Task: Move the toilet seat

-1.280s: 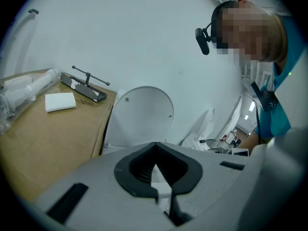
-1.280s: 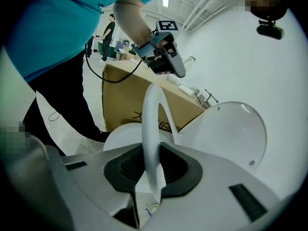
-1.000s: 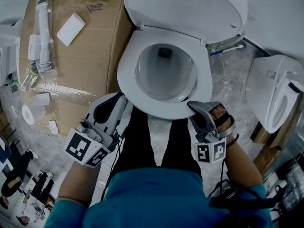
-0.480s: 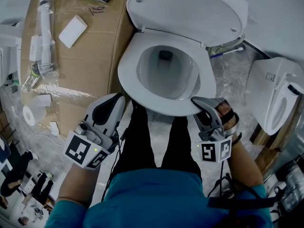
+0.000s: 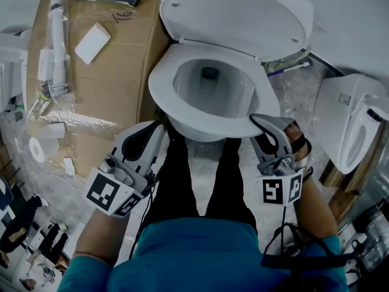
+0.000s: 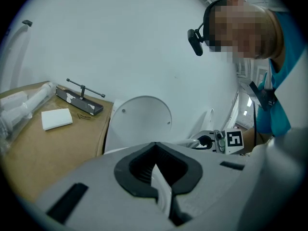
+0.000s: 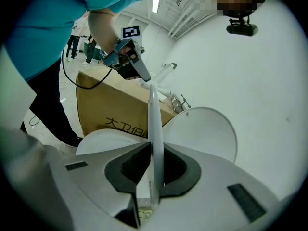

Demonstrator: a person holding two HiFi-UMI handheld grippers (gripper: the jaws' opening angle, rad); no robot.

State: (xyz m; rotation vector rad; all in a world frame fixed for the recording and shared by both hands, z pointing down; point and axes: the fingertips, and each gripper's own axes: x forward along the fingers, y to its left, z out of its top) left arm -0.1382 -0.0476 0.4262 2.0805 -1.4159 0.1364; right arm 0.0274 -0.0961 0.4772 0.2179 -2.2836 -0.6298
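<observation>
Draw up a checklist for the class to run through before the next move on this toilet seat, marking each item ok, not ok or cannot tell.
1. Right gripper grips the toilet seat: ok. The front rim sits between its pads, though the jaws have just been opening slightly.
2. Lid raised, out of the seat's way: ok.
3. Nothing lying on the seat: ok.
4. Left gripper clear of the seat: cannot tell. Its jaws are together and its tip is right beside the front-left rim.
5. Cardboard box clear of the seat: ok, it stands beside the bowl.
</observation>
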